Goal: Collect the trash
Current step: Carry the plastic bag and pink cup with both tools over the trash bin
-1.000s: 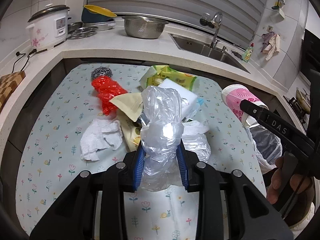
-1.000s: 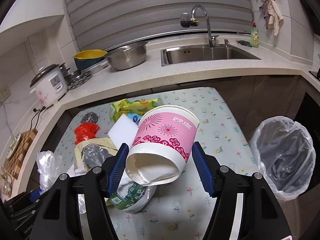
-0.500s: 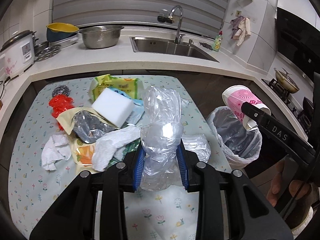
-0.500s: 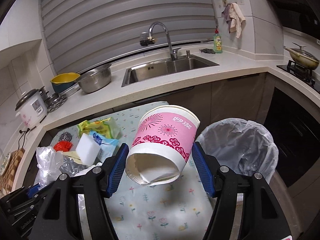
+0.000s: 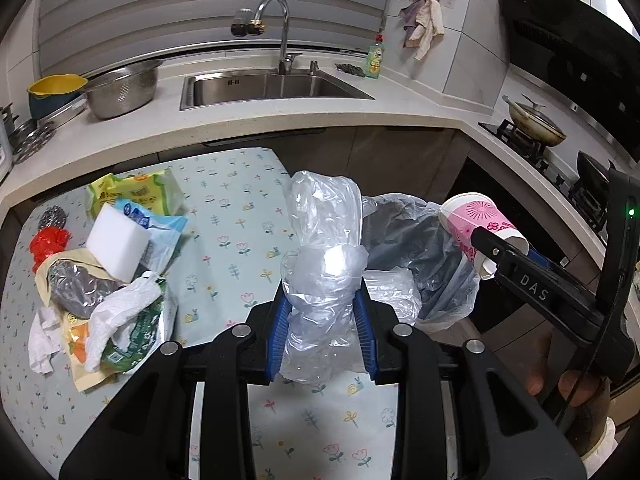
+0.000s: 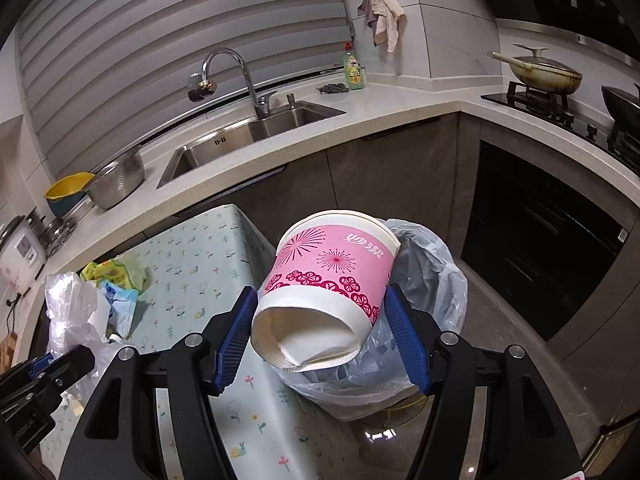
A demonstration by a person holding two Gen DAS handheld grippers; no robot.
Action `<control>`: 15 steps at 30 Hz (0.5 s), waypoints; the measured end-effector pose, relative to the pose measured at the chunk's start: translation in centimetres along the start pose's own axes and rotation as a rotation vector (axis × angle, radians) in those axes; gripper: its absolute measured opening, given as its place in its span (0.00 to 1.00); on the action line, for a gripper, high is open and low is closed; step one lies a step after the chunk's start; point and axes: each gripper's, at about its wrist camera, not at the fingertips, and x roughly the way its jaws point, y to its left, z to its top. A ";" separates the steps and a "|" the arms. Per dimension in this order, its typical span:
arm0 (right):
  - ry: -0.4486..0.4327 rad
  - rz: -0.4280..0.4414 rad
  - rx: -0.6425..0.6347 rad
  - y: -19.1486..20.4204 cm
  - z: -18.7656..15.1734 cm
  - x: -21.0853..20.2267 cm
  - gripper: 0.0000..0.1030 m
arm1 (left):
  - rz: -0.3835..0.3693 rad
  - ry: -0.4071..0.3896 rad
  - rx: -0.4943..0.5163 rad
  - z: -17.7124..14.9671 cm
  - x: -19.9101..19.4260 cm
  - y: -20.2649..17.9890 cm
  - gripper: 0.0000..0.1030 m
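— What does your left wrist view show?

— My left gripper point(image 5: 324, 332) has its blue-padded jaws clenched on a crumpled clear plastic bag point(image 5: 322, 264), held up above the flower-printed pale green surface point(image 5: 236, 224). Behind the bag stands the bin lined with a grey translucent bag point(image 5: 416, 248), just off the surface's edge. At the left a heap of rubbish lies on the surface: a white foam block point(image 5: 114, 242), a yellow-green wrapper point(image 5: 132, 192), a red plastic scrap point(image 5: 48, 242) and white crumpled tissue point(image 5: 116, 316). At the right my other gripper holds a cup over the bin.

— And the right wrist view?

— My right gripper point(image 6: 322, 340) has its jaws grasping a pink-and-white paper cup point(image 6: 328, 280), tilted with its base toward the camera, directly above the lined bin's opening. The clear bag shows at the far left, beside the wrappers.
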 end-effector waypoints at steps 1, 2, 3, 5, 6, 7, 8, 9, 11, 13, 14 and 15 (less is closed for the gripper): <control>0.002 -0.003 0.005 -0.5 0.0 0.2 0.61 | -0.008 0.004 0.008 0.2 0.5 -0.6 0.29; 0.005 -0.007 0.009 -1.0 0.0 0.4 0.61 | -0.015 0.008 0.014 0.5 0.9 -1.2 0.29; 0.007 -0.011 0.012 -1.3 0.0 0.6 0.61 | -0.023 0.012 0.022 0.7 1.4 -1.7 0.29; 0.012 -0.018 0.020 -1.8 -0.1 1.0 0.61 | -0.033 0.018 0.036 1.0 2.2 -2.6 0.29; 0.015 -0.021 0.024 -2.1 -0.2 1.2 0.61 | -0.040 0.020 0.045 1.2 2.8 -3.2 0.29; 0.017 -0.024 0.029 -2.5 -0.1 1.4 0.61 | -0.043 0.022 0.051 1.4 3.1 -3.7 0.29; 0.019 -0.027 0.033 -2.8 -0.1 1.5 0.61 | -0.047 0.026 0.058 1.5 3.7 -4.2 0.29; 0.020 -0.030 0.038 -3.0 -0.1 1.7 0.61 | -0.053 0.028 0.063 1.6 4.0 -4.5 0.29; 0.024 -0.036 0.044 -3.5 -0.2 2.0 0.61 | -0.058 0.033 0.079 1.9 4.9 -5.4 0.29; 0.028 -0.041 0.048 -3.8 -0.1 2.3 0.61 | -0.065 0.039 0.091 2.1 5.8 -6.1 0.29; 0.029 -0.043 0.048 -4.0 -0.1 2.4 0.61 | -0.068 0.044 0.095 2.2 6.3 -6.5 0.29; 0.031 -0.047 0.048 -4.1 -0.1 2.7 0.61 | -0.070 0.047 0.099 2.3 6.8 -6.8 0.29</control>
